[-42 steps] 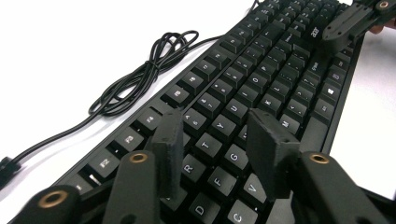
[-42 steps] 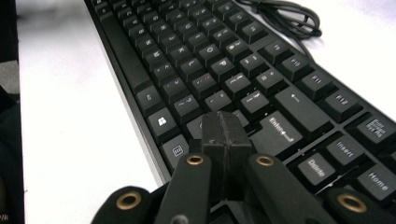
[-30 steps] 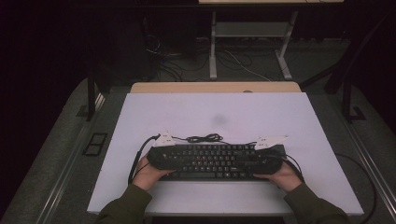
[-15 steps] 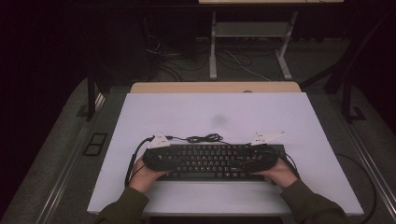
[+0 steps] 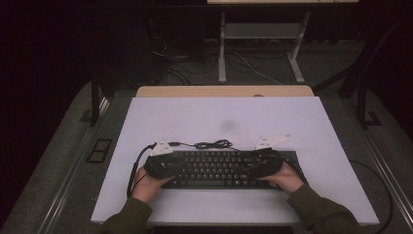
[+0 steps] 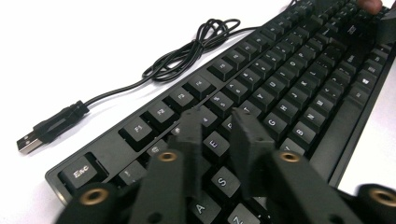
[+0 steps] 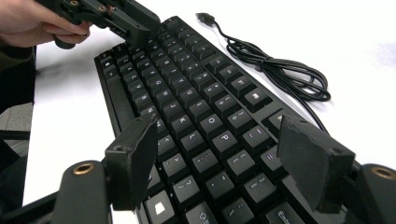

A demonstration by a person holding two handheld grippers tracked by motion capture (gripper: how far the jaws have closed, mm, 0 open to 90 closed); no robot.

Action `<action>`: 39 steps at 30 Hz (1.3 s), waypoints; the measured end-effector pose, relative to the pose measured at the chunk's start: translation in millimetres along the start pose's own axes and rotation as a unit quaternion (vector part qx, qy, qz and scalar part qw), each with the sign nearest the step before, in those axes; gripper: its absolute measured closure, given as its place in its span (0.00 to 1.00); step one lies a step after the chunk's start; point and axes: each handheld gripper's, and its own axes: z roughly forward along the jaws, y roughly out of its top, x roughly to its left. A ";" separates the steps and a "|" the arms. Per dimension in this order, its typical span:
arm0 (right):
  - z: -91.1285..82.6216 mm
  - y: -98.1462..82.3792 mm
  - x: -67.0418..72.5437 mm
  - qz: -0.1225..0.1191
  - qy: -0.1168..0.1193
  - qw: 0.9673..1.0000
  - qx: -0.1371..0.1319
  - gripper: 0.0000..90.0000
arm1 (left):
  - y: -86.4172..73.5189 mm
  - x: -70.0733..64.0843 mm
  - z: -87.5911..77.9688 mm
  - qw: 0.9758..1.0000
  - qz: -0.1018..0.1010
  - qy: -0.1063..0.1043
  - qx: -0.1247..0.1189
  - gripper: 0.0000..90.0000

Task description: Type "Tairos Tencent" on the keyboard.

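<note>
A black keyboard (image 5: 219, 168) lies flat near the front of the white table (image 5: 224, 117), its black cable (image 5: 212, 144) coiled just behind it. My left gripper (image 5: 171, 165) hovers over the keyboard's left end. In the left gripper view its jaws (image 6: 215, 116) have just been closing and stand a narrow gap apart above the letter keys (image 6: 280, 84), nothing between them. My right gripper (image 5: 258, 168) is over the right end. Its jaws (image 7: 219, 135) have just been opening and stand wide above the keys (image 7: 187, 93), holding nothing.
The cable's USB plug (image 6: 46, 130) lies loose on the table left of the coil (image 6: 187, 51). A wooden edge (image 5: 224, 91) borders the table's far side. Beyond it are a metal desk frame (image 5: 263, 34) and floor cables (image 5: 253, 66). A person's hand (image 7: 32, 21) holds the left gripper (image 7: 135, 28).
Both hands have stayed at the keyboard's ends with only a slight shift to the left. The keyboard lies in much the same spot.
</note>
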 end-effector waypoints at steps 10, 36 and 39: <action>5.2 2.2 0.8 -0.006 0.003 1.000 0.002 0.31 | 0.4 0.6 6.0 1.000 0.001 -0.002 0.013 0.98; 5.5 2.2 1.0 -0.006 -0.001 1.000 0.003 0.31 | 2.4 -1.8 21.2 0.999 0.011 -0.011 0.031 0.98; 5.4 2.2 1.0 -0.006 -0.002 1.000 0.003 0.31 | 2.7 -3.3 21.5 0.999 0.012 -0.009 0.030 0.98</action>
